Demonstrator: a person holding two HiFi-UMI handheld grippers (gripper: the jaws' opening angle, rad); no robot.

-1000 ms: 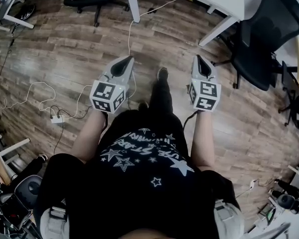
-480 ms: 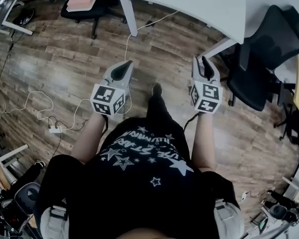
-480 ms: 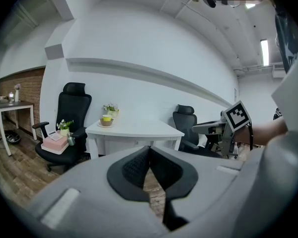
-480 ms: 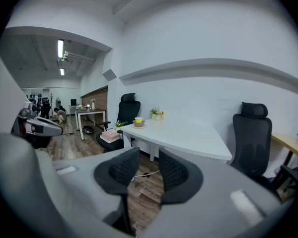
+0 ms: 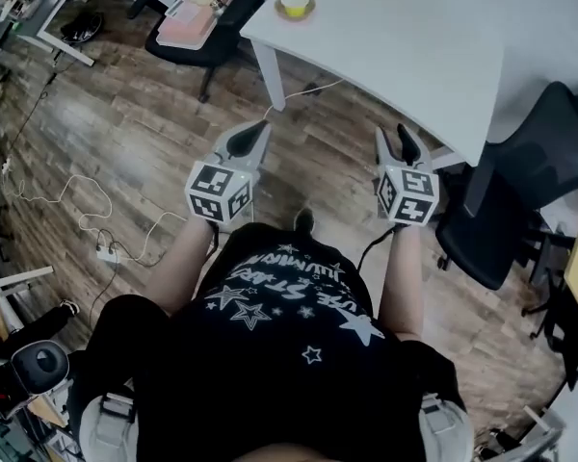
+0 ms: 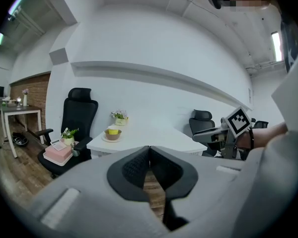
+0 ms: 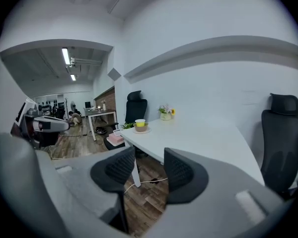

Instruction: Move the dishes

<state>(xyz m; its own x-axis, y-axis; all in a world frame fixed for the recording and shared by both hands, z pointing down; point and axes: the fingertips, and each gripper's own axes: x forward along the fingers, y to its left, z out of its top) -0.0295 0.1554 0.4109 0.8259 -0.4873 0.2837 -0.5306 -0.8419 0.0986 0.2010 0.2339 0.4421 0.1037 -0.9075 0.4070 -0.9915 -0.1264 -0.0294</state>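
A yellow cup in a brown bowl on a plate [image 5: 295, 6] stands near the far left corner of the white table [image 5: 414, 46]. The same dishes [image 6: 112, 133] show in the left gripper view, and the dishes [image 7: 140, 126] in the right gripper view. Both grippers are held over the wooden floor, short of the table's near edge and well apart from the dishes. My left gripper [image 5: 254, 135] [image 6: 149, 155] is shut, its pads meeting with nothing between them. The right gripper [image 5: 405, 137] [image 7: 149, 167] is open and empty.
A black chair [image 5: 200, 22] left of the table carries a pink box and a small plant. Another black chair [image 5: 520, 191] stands at the right. A small flower pot [image 7: 165, 112] sits at the table's back. Cables and a power strip [image 5: 106, 253] lie on the floor at left.
The person has stepped forward: the table has come much nearer and the dishes have come into the head view. Both grippers keep their pose and state.
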